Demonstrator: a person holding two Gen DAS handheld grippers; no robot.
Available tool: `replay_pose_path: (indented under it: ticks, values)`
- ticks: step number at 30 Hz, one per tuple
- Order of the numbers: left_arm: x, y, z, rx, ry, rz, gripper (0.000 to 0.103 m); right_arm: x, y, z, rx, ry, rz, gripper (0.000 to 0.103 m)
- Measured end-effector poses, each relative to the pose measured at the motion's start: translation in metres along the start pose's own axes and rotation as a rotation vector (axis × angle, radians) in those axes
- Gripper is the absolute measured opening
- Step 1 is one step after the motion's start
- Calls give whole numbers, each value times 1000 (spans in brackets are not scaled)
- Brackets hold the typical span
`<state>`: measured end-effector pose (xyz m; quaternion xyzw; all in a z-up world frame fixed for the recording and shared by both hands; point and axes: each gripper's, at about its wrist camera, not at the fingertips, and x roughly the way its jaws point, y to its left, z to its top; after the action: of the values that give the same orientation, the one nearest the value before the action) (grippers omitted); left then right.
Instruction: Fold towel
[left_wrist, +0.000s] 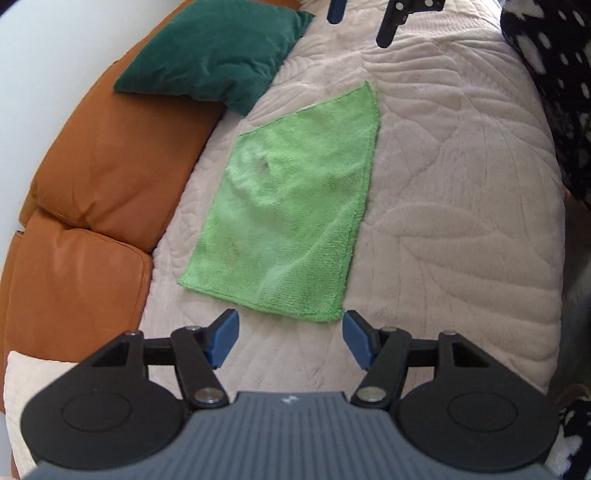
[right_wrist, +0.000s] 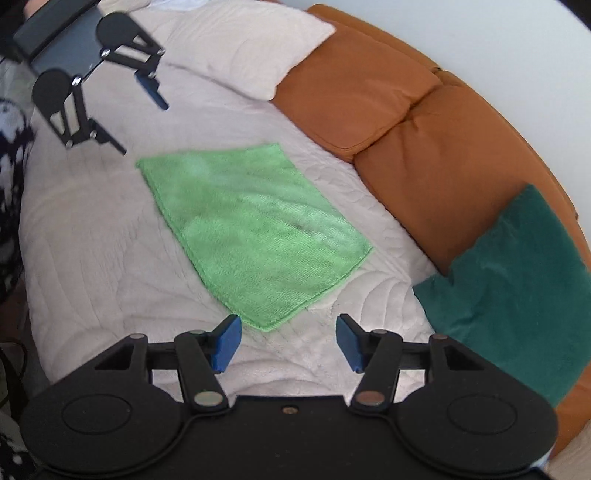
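Note:
A green microfibre towel (left_wrist: 295, 206) lies flat on the pale quilted sofa cover (left_wrist: 461, 221); it also shows in the right wrist view (right_wrist: 255, 229). My left gripper (left_wrist: 290, 339) is open and empty, hovering just short of the towel's near edge. My right gripper (right_wrist: 289, 341) is open and empty, just short of the towel's near corner. In the left wrist view the right gripper (left_wrist: 364, 22) shows beyond the towel's far corner. In the right wrist view the left gripper (right_wrist: 142, 122) shows past the towel's far left corner.
Orange leather back cushions (left_wrist: 110, 177) line one side of the seat (right_wrist: 388, 110). A dark green pillow (left_wrist: 218, 51) lies against them (right_wrist: 517, 288). A pale pillow (right_wrist: 243, 40) sits at the far end. A black-and-white patterned fabric (left_wrist: 554, 74) is at the open side.

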<state>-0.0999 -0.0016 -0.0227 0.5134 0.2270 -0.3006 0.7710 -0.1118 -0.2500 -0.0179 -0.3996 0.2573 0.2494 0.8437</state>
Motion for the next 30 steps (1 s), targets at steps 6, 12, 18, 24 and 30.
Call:
replay_pose_path:
  ticks: [6,12,18,24,30]
  values:
    - [15,1,-1,43,-7,-29,66,16,19,-5,-186,-9,18,55]
    - [16,-7,-2,79,-41,-25,58,36,21,-9,-267,6,41,41]
    - [17,-16,3,100,-38,-34,50,47,25,-8,-361,8,36,35]
    - [21,-19,1,123,-49,-31,51,53,30,-9,-417,-7,26,35]
    - [27,-20,1,165,-53,11,51,55,30,-11,-427,-26,17,35]
